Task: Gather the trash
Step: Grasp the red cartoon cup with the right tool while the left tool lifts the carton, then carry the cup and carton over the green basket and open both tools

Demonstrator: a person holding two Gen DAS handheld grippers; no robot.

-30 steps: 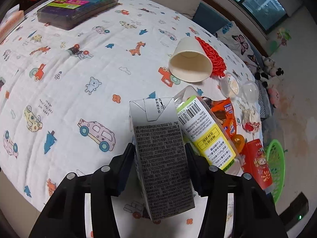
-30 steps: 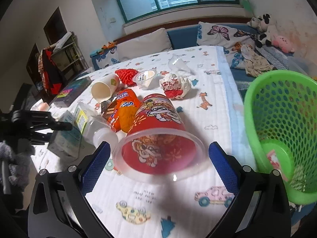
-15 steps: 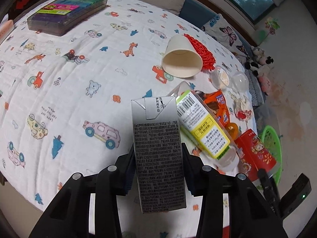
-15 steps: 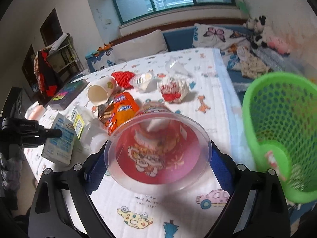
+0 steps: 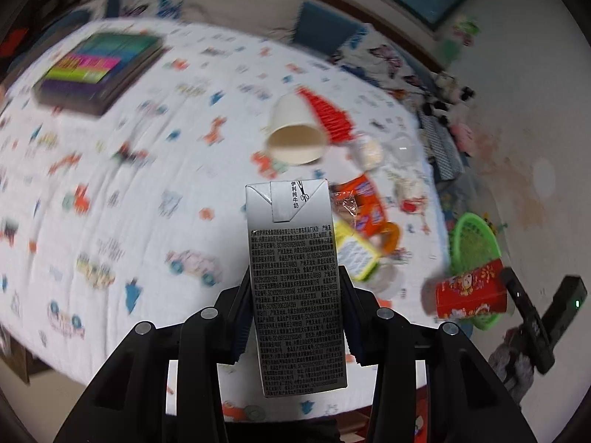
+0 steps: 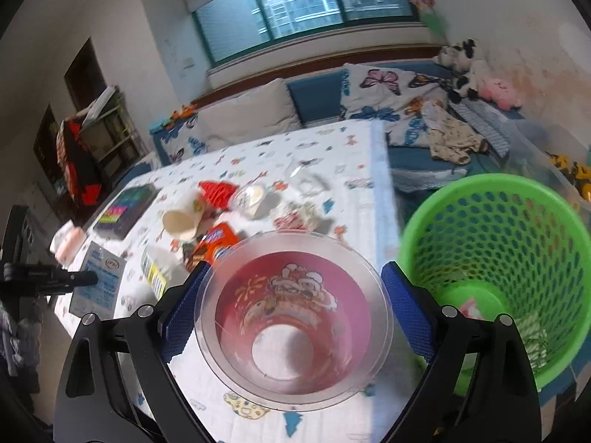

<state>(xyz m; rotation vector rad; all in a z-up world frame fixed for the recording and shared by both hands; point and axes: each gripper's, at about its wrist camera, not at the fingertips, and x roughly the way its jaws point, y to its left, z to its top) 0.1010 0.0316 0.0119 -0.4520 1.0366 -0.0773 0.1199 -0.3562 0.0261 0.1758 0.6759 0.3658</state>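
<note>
**Transfer of held trash to basket**

Carton: the left gripper [image 5: 295, 317] pinches the milk carton [image 5: 293, 277] above the table [image 5: 129, 170]. The right gripper [image 6: 295, 313] clamps the red cup [image 6: 291, 317] just beside the green basket [image 6: 498, 258]. Centre each item over the rim before letting go; avoid squeezing the thin cup harder.

Cartoon-print tablecloth [image 5: 110, 192] across the table. Dark flat box [image 5: 99, 68] with bright colour stripes at the far corner. Beyond, butterfly-print cushions [image 6: 384, 92], plush toys [image 6: 476, 74] against the wall, wide window [image 6: 303, 0], cluttered shelf [image 6: 92, 136] on the left side.
</note>
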